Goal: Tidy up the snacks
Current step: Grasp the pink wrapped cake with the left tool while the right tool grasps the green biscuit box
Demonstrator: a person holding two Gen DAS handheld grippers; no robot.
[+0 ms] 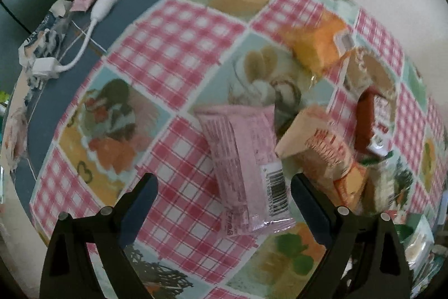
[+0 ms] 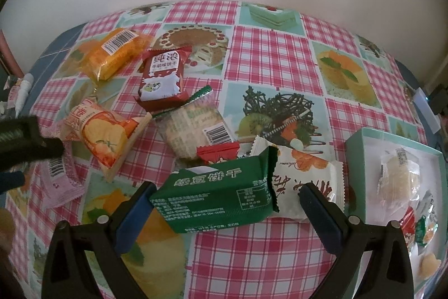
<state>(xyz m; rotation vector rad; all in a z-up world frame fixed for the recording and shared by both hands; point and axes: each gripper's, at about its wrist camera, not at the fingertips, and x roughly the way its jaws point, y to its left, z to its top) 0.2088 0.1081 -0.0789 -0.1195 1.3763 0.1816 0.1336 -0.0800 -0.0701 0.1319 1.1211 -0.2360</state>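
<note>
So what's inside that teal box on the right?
The teal box holds a clear-wrapped pale pastry on a white liner, with small red and green packets nearer the camera. The gripper finger hides its near corner.

Left gripper [image 1: 224, 187], right gripper [image 2: 228, 196]: jaws spread wide.

On my counter [image 2: 280, 52] I count eight loose snack packets [image 2: 215, 198]. One teal box [image 2: 355, 156] holds about five more. One white cable [image 1: 103, 2] lies apart.

Assorted wrapped snack packets [image 2: 165, 80] are scattered flat on the desk; a green foil biscuit packet [image 2: 215, 198] lies nearest, a pink plastic packet [image 1: 246, 167] apart.
</note>
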